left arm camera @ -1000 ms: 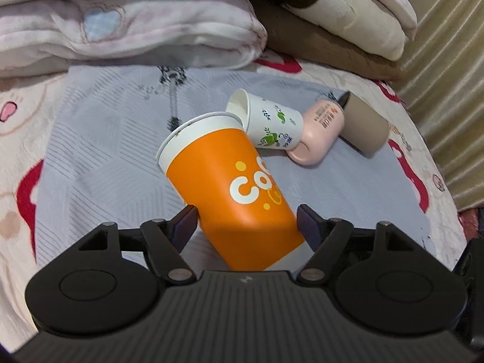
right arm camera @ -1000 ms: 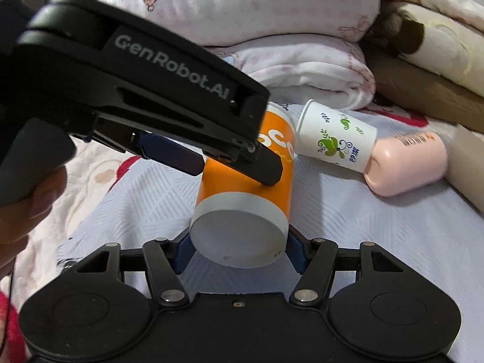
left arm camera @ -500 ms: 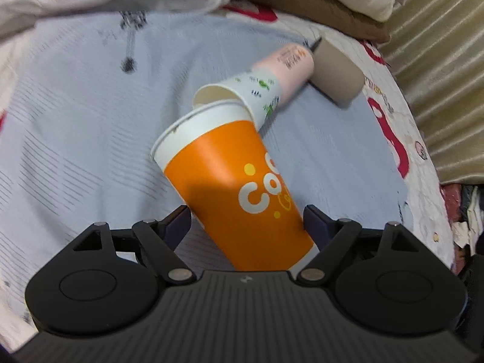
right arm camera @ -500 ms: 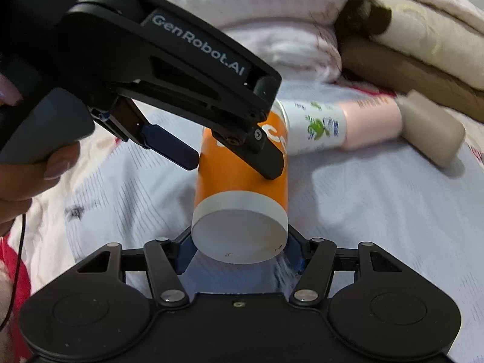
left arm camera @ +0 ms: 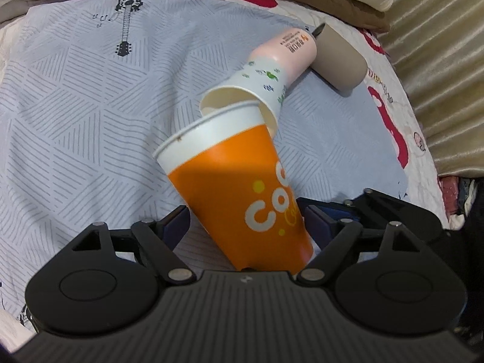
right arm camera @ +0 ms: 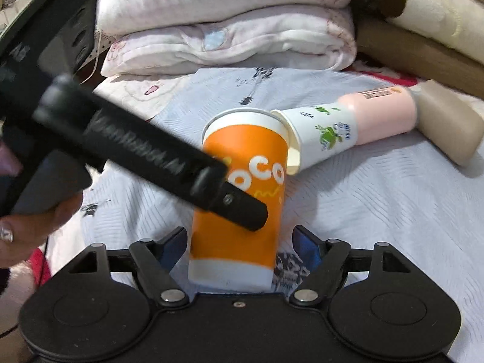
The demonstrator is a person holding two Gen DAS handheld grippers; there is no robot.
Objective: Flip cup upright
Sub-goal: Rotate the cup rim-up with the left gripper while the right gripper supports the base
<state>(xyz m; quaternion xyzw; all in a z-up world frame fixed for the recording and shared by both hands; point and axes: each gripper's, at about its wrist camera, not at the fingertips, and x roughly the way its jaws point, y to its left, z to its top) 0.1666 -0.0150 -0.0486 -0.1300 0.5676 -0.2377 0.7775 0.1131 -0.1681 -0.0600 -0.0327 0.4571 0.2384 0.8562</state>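
From our left wrist camera, the orange cup [left arm camera: 239, 181] sits between the fingers of our left gripper [left arm camera: 245, 227], mouth pointing away and up to the left, its base out of sight under the gripper body. The fingers stand at the cup's sides — we cannot tell whether they press it. Its rim touches a white leaf-print cup [left arm camera: 254, 90] lying on the bed [left arm camera: 75, 106], with a pink bottle [left arm camera: 290, 48] and a tan tube [left arm camera: 338, 60] behind.

From our right wrist camera, the cup [right arm camera: 242, 199] is nearly upright, base low between our right gripper [right arm camera: 239, 245] fingers, which stand spread with gaps either side, holding nothing. The left gripper [right arm camera: 245, 211] crosses the cup's wall, blurred. We judge the cup's long axis almost vertical — only setting it down remains.
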